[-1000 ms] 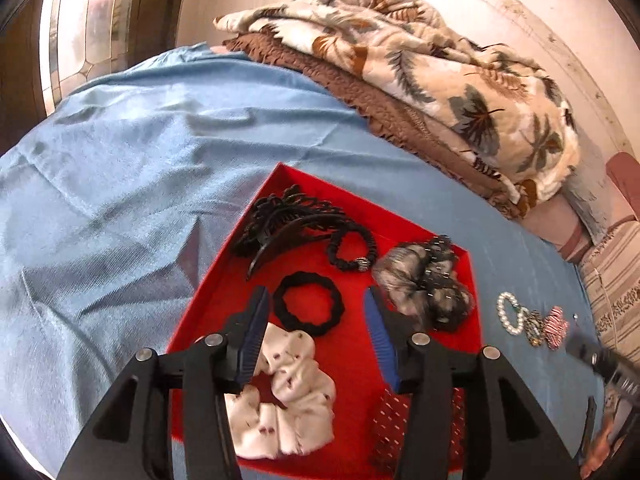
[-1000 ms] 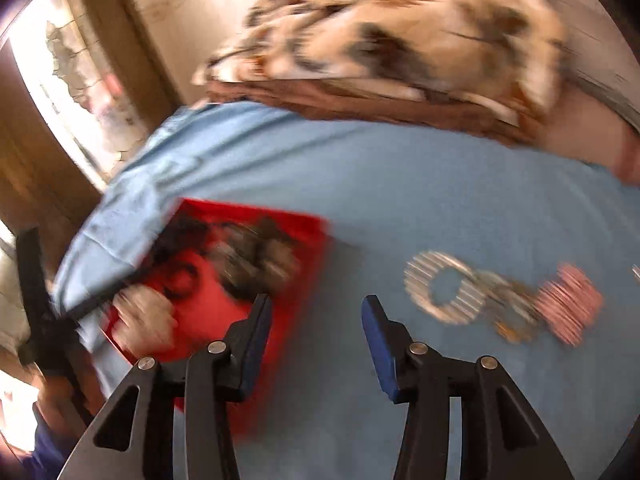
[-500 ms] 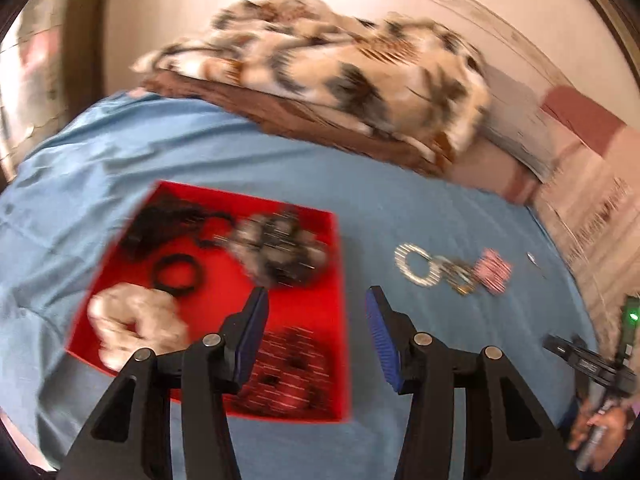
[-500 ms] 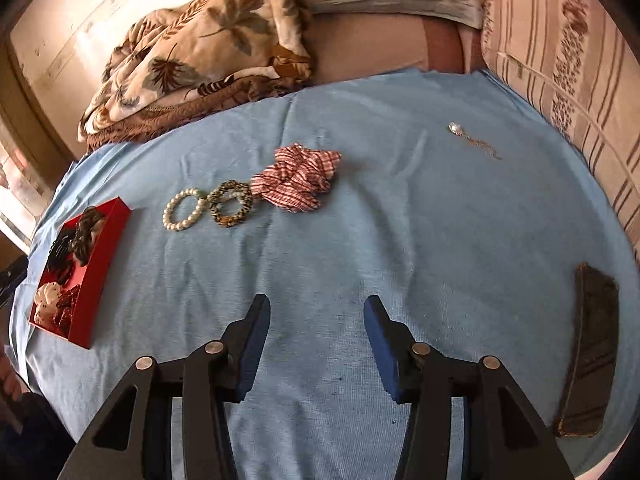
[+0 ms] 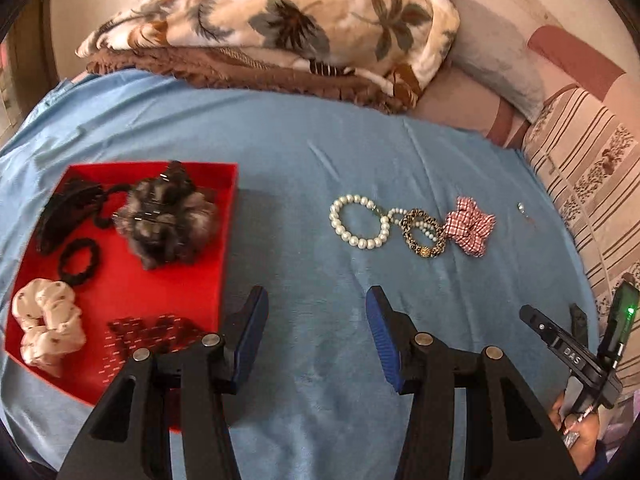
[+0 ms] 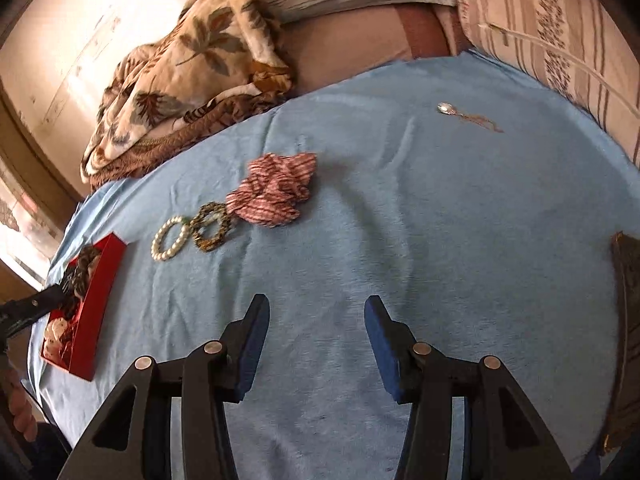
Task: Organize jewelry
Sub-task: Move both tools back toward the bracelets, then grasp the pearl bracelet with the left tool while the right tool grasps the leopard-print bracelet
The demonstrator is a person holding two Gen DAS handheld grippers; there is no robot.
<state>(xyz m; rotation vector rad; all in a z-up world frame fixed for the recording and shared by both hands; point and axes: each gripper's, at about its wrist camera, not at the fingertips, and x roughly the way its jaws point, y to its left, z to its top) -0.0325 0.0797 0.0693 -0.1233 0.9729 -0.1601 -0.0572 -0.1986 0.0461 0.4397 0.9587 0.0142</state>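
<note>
1. Blue bedsheet (image 5: 304, 148) covers the bed in the left wrist view, with a leaf-patterned blanket (image 5: 280, 20) heaped at the far edge. The left tool (image 5: 316, 334) hangs over bare sheet, its blue pads parted about halfway and nothing between them. A red tray (image 5: 228, 216) lies just to its left, already holding a furry scrunchie (image 5: 168, 224), a black hair tie (image 5: 78, 260), a white scrunchie (image 5: 46, 322) and a dark claw clip (image 5: 64, 212).

2. Ahead and slightly right of that tool lies a row running left to right: a pearl bracelet (image 5: 358, 222), a leopard-print ring (image 5: 424, 232) touching it, then a checked scrunchie (image 5: 472, 226). The pearls are nearest the tray, and no object blocks the way. A small pendant (image 5: 522, 208) sits apart, farther right. The right tool shows at the right edge.

3. In the right wrist view, the right tool (image 6: 316, 344) is likewise half open and empty over bare sheet. The same row lies ahead and to its left, checked scrunchie (image 6: 276, 190) nearest, pearl bracelet (image 6: 170, 238) beyond, tray (image 6: 100, 300) far left. The pendant with its chain (image 6: 468, 116) lies ahead to the right; a dark flat object (image 6: 626, 320) sits at the right edge.

4. Judging by position, the left tool is better placed for the pearls, the right for the pendant.
</note>
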